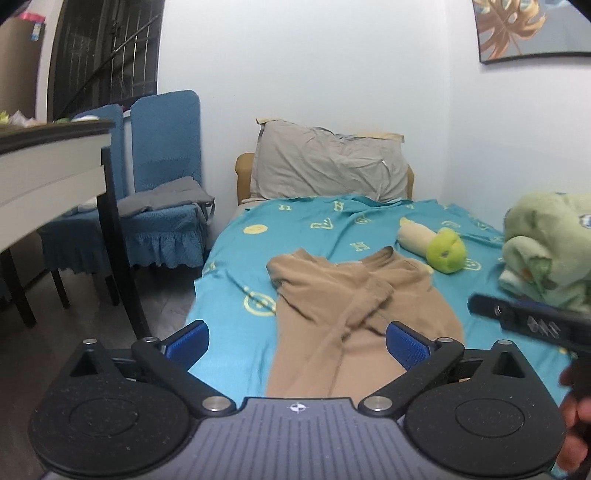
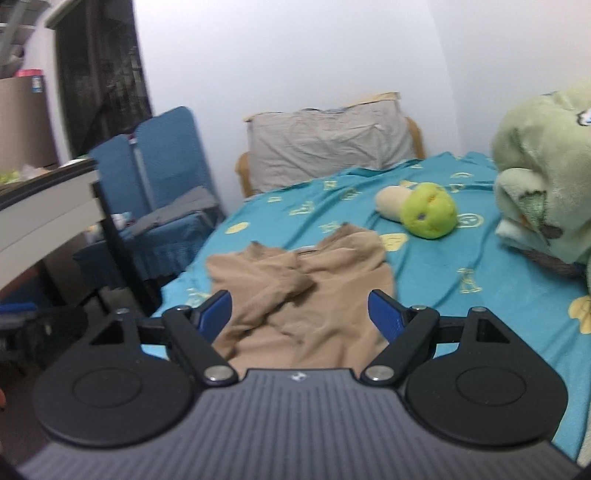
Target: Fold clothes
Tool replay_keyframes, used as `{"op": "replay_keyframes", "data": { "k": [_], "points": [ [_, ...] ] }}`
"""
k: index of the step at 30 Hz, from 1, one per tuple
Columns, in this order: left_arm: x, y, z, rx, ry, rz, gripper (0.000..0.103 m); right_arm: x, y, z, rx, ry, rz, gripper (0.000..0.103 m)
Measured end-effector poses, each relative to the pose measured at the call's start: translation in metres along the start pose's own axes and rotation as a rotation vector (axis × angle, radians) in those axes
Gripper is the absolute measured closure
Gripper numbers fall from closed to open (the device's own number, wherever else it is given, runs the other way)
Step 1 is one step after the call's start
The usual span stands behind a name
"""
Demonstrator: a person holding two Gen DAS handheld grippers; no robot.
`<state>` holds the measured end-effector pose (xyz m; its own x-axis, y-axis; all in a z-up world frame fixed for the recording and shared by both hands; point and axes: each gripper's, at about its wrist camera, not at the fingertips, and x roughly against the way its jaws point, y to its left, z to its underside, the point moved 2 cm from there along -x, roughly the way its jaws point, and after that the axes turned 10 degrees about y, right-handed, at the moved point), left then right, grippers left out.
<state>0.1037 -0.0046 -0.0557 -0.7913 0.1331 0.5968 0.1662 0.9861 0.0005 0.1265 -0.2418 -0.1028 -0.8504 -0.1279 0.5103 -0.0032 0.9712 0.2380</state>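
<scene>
**While both grippers hover: bed contents**

Teal sheet (image 1: 236, 273), covering the bed. Tan garment (image 1: 354, 314), rumpled, lying mid-sheet. Grey pillow (image 1: 328, 162) at the headboard. Green plush toy (image 2: 424, 210) beyond the garment. Left gripper (image 1: 295, 341) and right gripper (image 2: 299, 314): jaws apart, empty, above the garment.

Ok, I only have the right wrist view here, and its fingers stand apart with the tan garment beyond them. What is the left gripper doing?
Observer: The left gripper is open as well and holds nothing; the tan garment lies on the bed ahead of it.
Operator: Does the left camera catch the right gripper?
Observer: Yes. The right gripper reaches in from the right edge, in front of the green blanket.
Operator: Anything on the wall that I miss?
Observer: A framed leaf picture hangs at the upper right.
</scene>
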Motion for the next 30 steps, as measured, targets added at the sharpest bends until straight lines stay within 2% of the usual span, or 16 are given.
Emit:
{"op": "replay_keyframes", "data": {
  "k": [1,3,5,7,8,9,10,11,12,18,23,25,26,27,30],
  "points": [
    [0.001,0.001,0.004,0.007,0.009,0.007,0.000,0.002,0.005,0.001,0.015,0.011,0.020,0.100],
    [0.005,0.003,0.008,0.015,0.034,0.028,0.000,0.007,0.011,0.005,0.037,0.014,0.031,0.099],
    [0.010,0.006,0.007,0.025,0.020,0.054,0.000,0.012,0.015,0.008,0.058,0.003,0.014,0.099],
    [0.014,0.008,0.006,0.031,0.003,0.066,0.000,0.015,0.019,0.010,0.080,-0.004,0.004,0.096],
    [0.015,0.009,0.007,0.032,-0.007,0.066,0.000,0.013,0.019,0.009,0.074,0.004,0.009,0.091],
    [0.016,0.010,0.006,0.030,-0.014,0.066,0.000,0.011,0.019,0.008,0.062,0.016,0.015,0.062],
    [0.017,0.011,0.006,0.027,-0.021,0.066,0.000,0.009,0.019,0.007,0.051,0.028,0.022,0.040],
    [0.018,0.012,0.006,0.027,-0.025,0.069,0.000,0.006,0.017,0.007,0.023,0.029,0.009,0.002],
    [0.018,0.014,0.006,0.027,-0.029,0.071,0.000,0.004,0.014,0.006,-0.012,0.027,-0.009,0.000],
    [0.008,0.034,0.002,0.094,-0.014,0.062,0.000,-0.046,0.022,-0.012,-0.069,0.125,-0.054,0.000],
    [-0.009,0.057,0.003,0.184,0.027,0.067,0.000,-0.121,0.023,-0.029,-0.125,0.168,-0.041,0.002],
    [-0.016,0.067,0.003,0.220,0.043,0.069,0.000,-0.154,0.022,-0.034,-0.163,0.192,-0.013,0.008],
    [-0.020,0.072,0.003,0.238,0.052,0.070,0.000,-0.171,0.022,-0.035,-0.182,0.206,0.007,0.013],
    [-0.023,0.077,0.003,0.256,0.060,0.071,0.000,-0.187,0.021,-0.036,-0.200,0.226,0.032,0.023],
    [-0.034,0.091,0.004,0.310,0.084,0.073,0.000,-0.219,0.019,-0.036,-0.239,0.252,0.072,0.039]
  ]
}}
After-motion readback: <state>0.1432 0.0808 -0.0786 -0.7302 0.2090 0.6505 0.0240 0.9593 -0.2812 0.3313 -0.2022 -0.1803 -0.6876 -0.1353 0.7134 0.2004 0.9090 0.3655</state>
